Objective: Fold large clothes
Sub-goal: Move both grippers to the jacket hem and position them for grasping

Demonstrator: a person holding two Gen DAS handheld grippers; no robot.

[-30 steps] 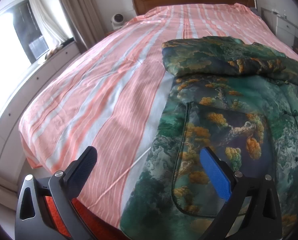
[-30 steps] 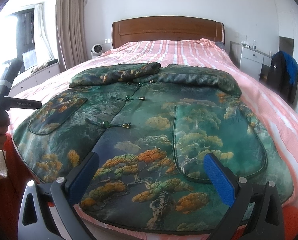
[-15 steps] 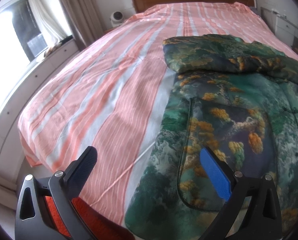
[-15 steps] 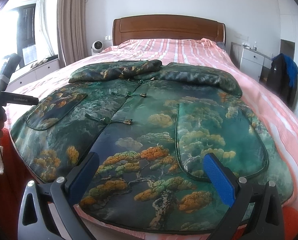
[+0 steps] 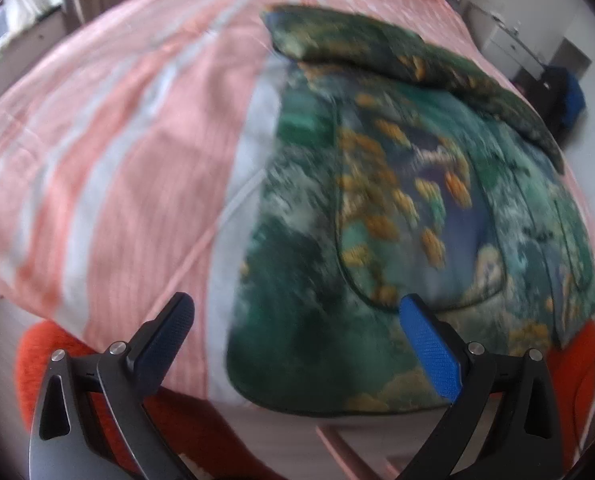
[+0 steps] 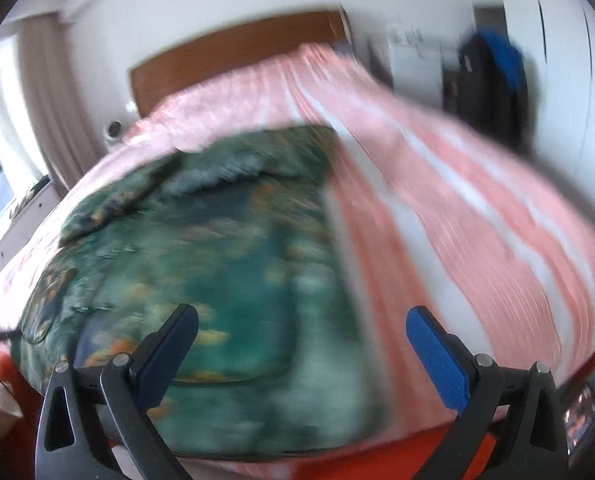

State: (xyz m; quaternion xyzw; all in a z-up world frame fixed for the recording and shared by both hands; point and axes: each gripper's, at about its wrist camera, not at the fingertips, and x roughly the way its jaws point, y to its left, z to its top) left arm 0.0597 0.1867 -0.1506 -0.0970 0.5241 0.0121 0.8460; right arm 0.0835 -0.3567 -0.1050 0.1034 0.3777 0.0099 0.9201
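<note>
A large green padded jacket (image 5: 409, 208) with orange tree patterns lies flat on the pink striped bed (image 5: 117, 152), sleeves folded across its top. My left gripper (image 5: 297, 316) is open and empty, hovering over the jacket's lower left hem corner. In the right wrist view the jacket (image 6: 217, 248) fills the lower left, and my right gripper (image 6: 301, 328) is open and empty above the jacket's lower right edge. Both views are blurred by motion.
The wooden headboard (image 6: 233, 56) stands at the far end of the bed. A white cabinet (image 6: 409, 60) and a dark and blue garment (image 6: 493, 80) stand to the right. Curtains (image 6: 53, 92) and a window are at the left. Orange fabric (image 5: 53, 352) shows below the bed's edge.
Both grippers have swung quickly: the left view has turned right and tilted down towards the hem, the right view has rolled and turned towards the jacket's right side. Both stay open.
</note>
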